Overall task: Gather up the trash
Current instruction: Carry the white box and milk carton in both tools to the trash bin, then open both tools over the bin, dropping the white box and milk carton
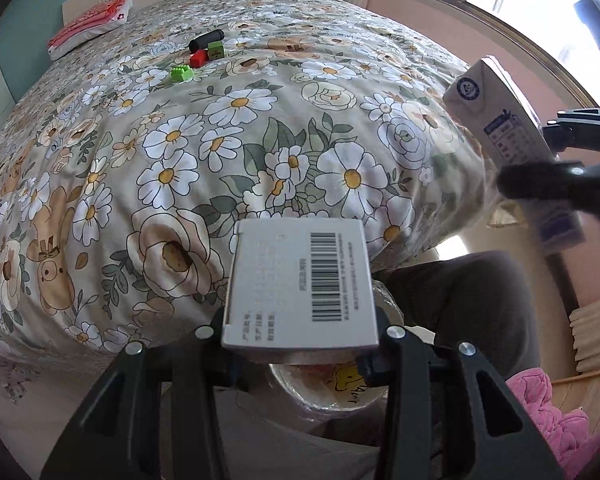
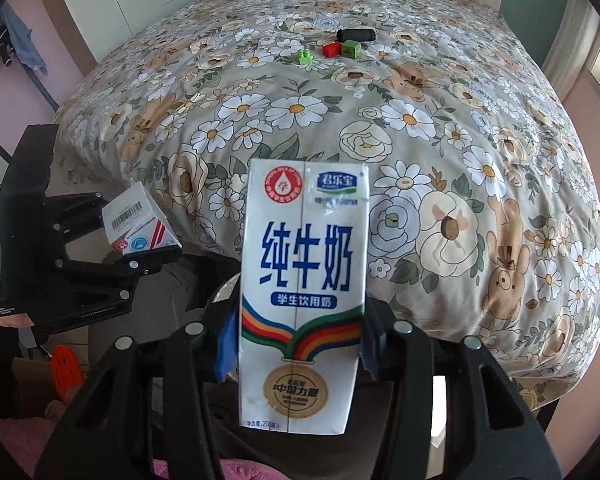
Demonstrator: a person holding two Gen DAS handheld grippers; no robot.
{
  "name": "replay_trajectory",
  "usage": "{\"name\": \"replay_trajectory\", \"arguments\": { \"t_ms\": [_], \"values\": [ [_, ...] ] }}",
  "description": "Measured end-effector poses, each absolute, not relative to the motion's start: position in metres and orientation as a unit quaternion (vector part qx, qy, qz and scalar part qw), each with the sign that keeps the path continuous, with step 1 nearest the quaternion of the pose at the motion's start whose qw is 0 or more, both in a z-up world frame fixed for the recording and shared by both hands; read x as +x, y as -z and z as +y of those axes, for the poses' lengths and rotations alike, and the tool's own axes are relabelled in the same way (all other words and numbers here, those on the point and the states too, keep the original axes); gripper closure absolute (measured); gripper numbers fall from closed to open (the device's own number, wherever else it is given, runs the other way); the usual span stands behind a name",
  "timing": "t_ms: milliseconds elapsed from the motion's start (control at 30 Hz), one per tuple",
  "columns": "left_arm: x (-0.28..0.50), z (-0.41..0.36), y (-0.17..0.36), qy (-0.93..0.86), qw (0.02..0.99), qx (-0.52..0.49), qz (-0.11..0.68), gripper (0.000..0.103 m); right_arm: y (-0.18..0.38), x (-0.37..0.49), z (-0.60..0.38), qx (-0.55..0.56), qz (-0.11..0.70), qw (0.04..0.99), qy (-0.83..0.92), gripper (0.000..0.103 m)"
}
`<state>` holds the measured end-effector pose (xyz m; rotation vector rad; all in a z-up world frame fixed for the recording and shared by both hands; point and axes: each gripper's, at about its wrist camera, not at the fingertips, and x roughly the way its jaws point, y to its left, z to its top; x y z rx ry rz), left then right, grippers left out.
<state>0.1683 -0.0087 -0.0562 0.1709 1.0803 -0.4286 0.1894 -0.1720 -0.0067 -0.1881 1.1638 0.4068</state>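
My left gripper (image 1: 304, 332) is shut on a small white box with a barcode (image 1: 300, 284), held just off the near edge of the bed. Directly below the box is a round bin with a clear plastic liner (image 1: 340, 396). My right gripper (image 2: 300, 328) is shut on a white and blue milk carton (image 2: 302, 288), its blue-taped pads pressing on both sides. In the right wrist view the left gripper (image 2: 148, 252) with the box (image 2: 140, 220) is at the left. The left wrist view shows the right gripper (image 1: 560, 160) and carton (image 1: 500, 120) at the right edge.
A bed with a floral quilt (image 1: 220, 140) fills both views. On it lie a black cylinder (image 1: 206, 40), a green cube (image 1: 216, 50), a red block (image 1: 198, 58) and a green brick (image 1: 182, 74). A dark trouser leg (image 1: 460, 300) and pink cloth (image 1: 548, 412) are near the bin.
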Motion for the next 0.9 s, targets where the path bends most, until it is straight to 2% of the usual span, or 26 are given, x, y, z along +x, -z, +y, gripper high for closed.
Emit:
{"name": "replay_trajectory", "arguments": {
  "t_ms": [900],
  "values": [
    [0.147,-0.032,0.235,0.229,0.716,0.047,0.658,0.059,0.220,0.165,-0.140,-0.076,0.706,0.670,-0.219,0.053]
  ]
}}
